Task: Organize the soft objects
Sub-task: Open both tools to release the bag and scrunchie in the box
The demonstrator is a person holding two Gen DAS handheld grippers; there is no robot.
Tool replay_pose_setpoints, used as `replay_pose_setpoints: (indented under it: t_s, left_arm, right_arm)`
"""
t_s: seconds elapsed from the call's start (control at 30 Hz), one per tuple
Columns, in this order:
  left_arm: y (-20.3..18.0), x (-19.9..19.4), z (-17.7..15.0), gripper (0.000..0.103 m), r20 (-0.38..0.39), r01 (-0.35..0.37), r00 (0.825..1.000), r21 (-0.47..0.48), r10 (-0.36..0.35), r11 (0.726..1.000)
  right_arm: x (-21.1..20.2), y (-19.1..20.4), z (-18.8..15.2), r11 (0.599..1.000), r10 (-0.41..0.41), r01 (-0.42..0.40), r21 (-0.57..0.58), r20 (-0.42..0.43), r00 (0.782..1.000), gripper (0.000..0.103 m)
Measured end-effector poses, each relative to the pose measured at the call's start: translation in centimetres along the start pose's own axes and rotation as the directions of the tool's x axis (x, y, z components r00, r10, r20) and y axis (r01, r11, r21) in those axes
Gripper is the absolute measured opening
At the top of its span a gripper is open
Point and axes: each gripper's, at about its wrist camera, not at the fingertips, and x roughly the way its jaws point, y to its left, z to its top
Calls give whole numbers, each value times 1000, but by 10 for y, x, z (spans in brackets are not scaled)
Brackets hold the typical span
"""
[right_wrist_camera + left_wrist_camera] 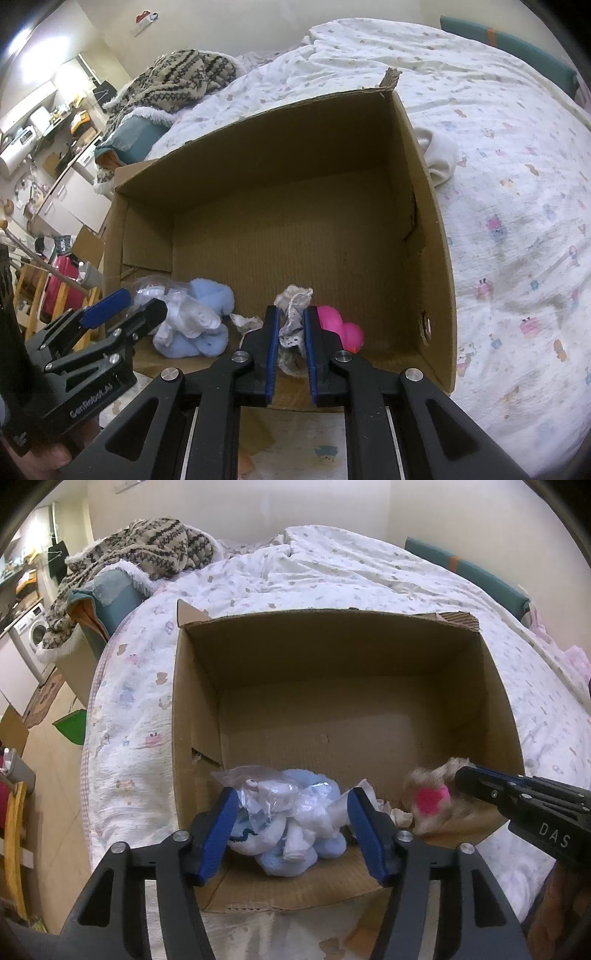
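Lace cloth (291, 325): frilly, grey-white — pinched between the right gripper (290, 343) pads, lower centre, over the box's near edge.
Blue plush (295, 823): fuzzy, plastic-wrapped, between spread left gripper (291, 827) fingers.
Pink toy (338, 326): smooth, just beside the cloth.
Cardboard box (332, 657): open, on the printed quilt (125, 709).

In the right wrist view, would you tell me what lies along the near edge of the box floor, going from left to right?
Left gripper → blue plush toy in clear plastic → small white scrap → lacy cloth held by the right gripper → pink toy → box's right wall.
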Motion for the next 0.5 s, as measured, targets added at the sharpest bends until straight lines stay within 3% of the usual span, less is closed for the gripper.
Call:
replay_pose_setpoints:
  t_s: [0.03,0.1,0.17,0.5]
  left_arm:
    - [0,-1,0,59,1,0,1000,-2,0,1000]
    - [0,-2,1,62,5,1,1000,-6,-1,1000]
    - [0,-4,1,67,14,-2,1000,-9,2,1000]
    - [1,-20,-1,67,39,-8,999,-19,9,1000]
  right_arm:
    - [-1,0,0,1000,0,0,1,5,1000,15]
    - [-4,0,1,1000,-9,9,-2,18,1000,28]
    - [-7,0,0,1000,-3,3,6,35,999,70]
    - [-22,0,-1,1000,-27,27,6,71,997,73]
